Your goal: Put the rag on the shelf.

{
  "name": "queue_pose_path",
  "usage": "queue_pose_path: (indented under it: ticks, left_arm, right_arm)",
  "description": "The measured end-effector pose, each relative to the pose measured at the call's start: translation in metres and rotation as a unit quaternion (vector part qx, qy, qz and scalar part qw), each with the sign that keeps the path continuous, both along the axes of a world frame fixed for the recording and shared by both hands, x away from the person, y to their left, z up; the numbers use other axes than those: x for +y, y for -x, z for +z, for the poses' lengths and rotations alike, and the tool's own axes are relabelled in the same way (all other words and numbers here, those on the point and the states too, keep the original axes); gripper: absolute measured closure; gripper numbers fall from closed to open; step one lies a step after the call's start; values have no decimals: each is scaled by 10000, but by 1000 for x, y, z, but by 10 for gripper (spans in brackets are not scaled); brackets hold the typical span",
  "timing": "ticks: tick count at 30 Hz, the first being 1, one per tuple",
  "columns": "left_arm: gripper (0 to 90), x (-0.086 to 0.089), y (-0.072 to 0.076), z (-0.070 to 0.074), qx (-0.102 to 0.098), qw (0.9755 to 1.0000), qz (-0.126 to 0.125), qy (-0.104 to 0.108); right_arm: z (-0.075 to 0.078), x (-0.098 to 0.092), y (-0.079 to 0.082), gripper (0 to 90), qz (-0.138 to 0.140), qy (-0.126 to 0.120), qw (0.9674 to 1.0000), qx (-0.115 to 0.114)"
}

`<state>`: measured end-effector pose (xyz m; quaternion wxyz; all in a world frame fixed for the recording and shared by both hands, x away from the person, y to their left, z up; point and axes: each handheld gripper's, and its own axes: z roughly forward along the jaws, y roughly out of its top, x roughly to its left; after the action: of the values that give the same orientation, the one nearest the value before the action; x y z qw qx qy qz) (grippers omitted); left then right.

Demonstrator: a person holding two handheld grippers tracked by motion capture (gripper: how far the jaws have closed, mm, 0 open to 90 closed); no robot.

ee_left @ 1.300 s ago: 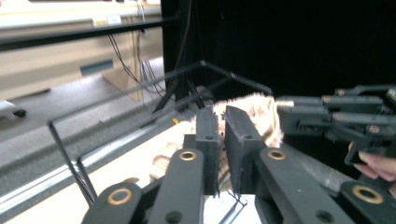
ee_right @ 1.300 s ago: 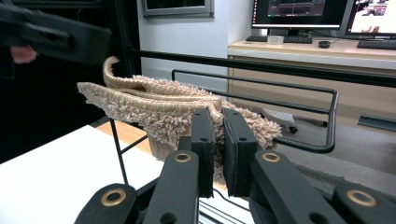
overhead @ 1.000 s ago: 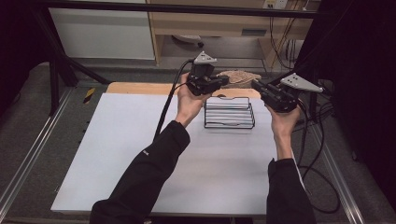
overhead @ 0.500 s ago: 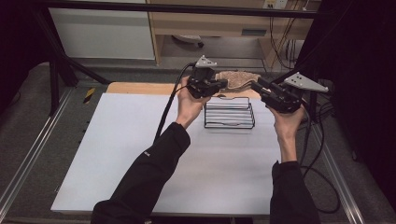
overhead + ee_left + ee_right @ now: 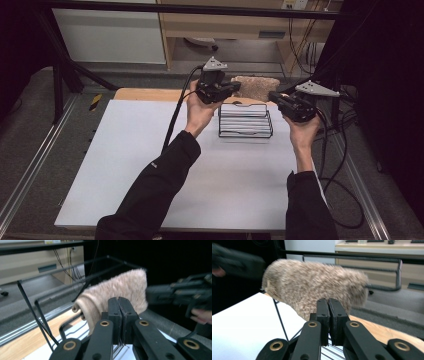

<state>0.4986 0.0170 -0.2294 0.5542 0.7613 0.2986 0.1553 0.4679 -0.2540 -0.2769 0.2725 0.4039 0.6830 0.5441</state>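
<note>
- Grippers: the left gripper (image 5: 235,90) and right gripper (image 5: 274,96) each pinch an end of the fluffy cloth (image 5: 257,87), jaws squeezed tight.
- Cloth hangs just above the wire rack (image 5: 245,120).
- Best to lower both hands evenly so it drapes flat.

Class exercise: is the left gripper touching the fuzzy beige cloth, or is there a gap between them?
Touching. In the left gripper view the left gripper is shut with its tips on the fuzzy beige cloth, which hangs stretched from them above the wire rack.
</note>
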Motion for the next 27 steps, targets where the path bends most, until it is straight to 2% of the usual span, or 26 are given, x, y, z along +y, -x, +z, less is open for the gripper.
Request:
queue_pose_path:
  ticks: [2,4,7,11,18,27]
  left_arm:
    - [877,-5,-1,-2,51,9999,-48,-151]
    - [877,-11,-2,-11,79,9991,-64,-418]
    - [877,-15,-5,-22,136,9983,-33,-566]
    - [874,-15,-10,-30,208,9981,46,-585]
    - [844,-9,-3,-25,109,9985,19,-529]
    - [741,14,12,-28,125,9986,51,-503]
  right_arm:
    - [-3,-1,-1,873,-24,-8,10000,1]
    - [-4,-1,-1,872,-51,-2,10000,-23]
    - [-5,-1,-3,872,-92,25,9999,-50]
    - [-4,-1,-3,864,-106,33,9999,-84]
    - [-1,-3,6,808,-25,-2,9998,-176]
    - [9,-3,22,616,173,-144,9997,-83]
